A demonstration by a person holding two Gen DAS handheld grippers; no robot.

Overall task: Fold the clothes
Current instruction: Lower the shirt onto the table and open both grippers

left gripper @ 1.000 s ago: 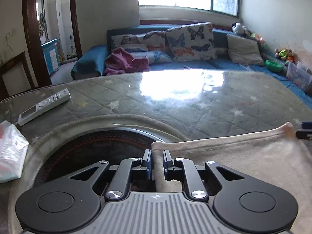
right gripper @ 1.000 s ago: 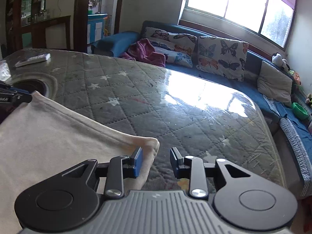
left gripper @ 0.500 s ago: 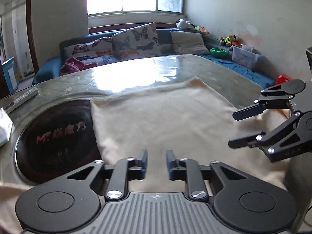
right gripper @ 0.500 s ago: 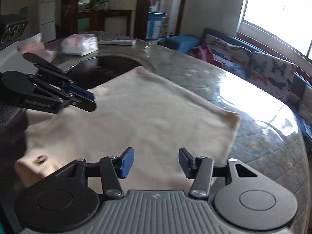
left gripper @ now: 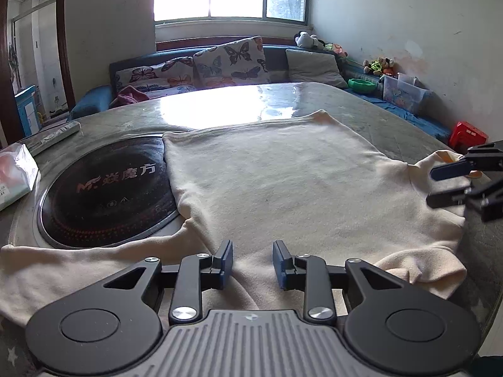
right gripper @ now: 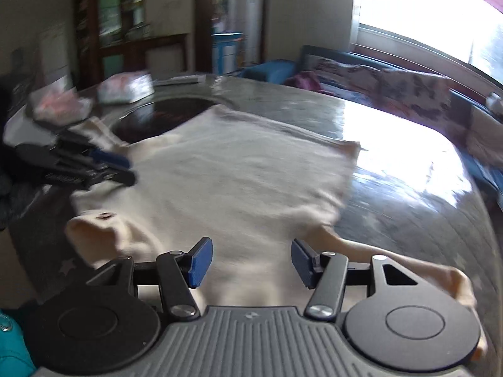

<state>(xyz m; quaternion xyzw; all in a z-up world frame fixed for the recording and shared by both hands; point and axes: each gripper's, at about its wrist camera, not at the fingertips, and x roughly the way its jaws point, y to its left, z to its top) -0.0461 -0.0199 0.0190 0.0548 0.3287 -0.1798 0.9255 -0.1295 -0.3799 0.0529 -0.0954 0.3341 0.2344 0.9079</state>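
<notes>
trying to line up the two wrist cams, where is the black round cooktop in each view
Left wrist: the black round cooktop sits left of centre, its right edge under the cream garment.
Right wrist: the cooktop lies upper left, blurred, beyond the garment's far corner.
Shared landmark: the butterfly cushions under the window.

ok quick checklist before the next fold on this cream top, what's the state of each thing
1. Cream top lies spread flat on the table: ok.
2. Left gripper jaws apart, nothing pinched: ok.
3. Right gripper jaws apart, nothing pinched: ok.
4. Both sleeves flat: not ok, the sleeve by the table edge is bunched.
5. Top clear of the black round cooktop: not ok, its edge overlaps it.
6. Remote clear of the top: ok.
</notes>
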